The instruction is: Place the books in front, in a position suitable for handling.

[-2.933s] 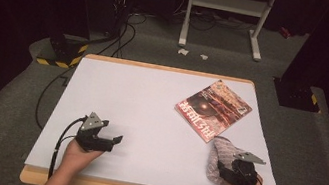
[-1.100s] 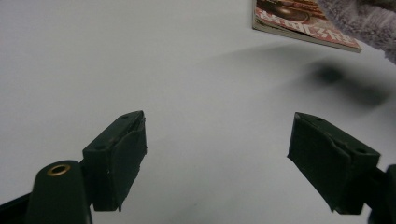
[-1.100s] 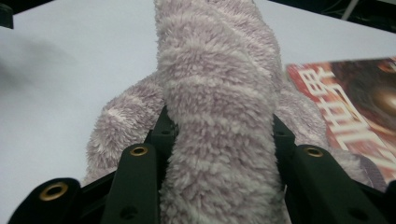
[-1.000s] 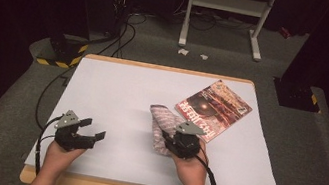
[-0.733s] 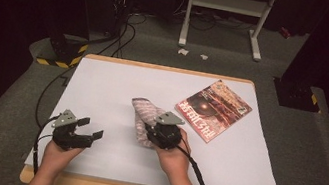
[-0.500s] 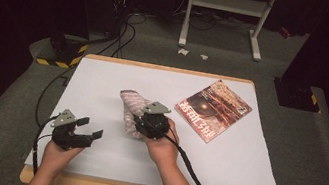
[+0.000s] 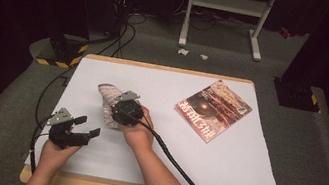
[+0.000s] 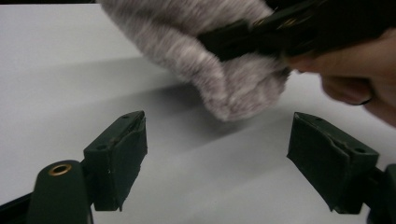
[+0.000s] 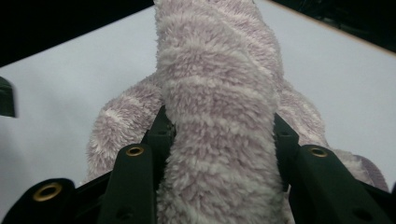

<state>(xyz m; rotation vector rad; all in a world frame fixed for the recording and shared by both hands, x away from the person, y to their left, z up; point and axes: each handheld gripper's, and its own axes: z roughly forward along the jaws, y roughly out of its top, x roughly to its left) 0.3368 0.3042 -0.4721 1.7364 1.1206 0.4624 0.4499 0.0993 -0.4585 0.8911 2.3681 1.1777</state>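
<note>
White table (image 7: 242, 161) | magazine (image 7: 213, 110) far right | right claw (image 7: 116, 110) pinching fuzzy sock (image 7: 108, 97) | left claw (image 7: 85, 127) spread

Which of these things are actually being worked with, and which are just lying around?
In use:
- fuzzy striped sock, clamped in the right gripper
- left gripper, jaws open, waiting beside it

Just lying about:
- magazine on the white table
- paper scraps on the floor

You are working in a dim lab or recording studio: a white-topped wooden desk (image 7: 222, 158) stands on grey carpet (image 7: 325, 150), with black cables (image 7: 127, 30), a yellow-and-black striped floor block (image 7: 59, 57) and a white metal stand (image 7: 227, 7) behind it.
</note>
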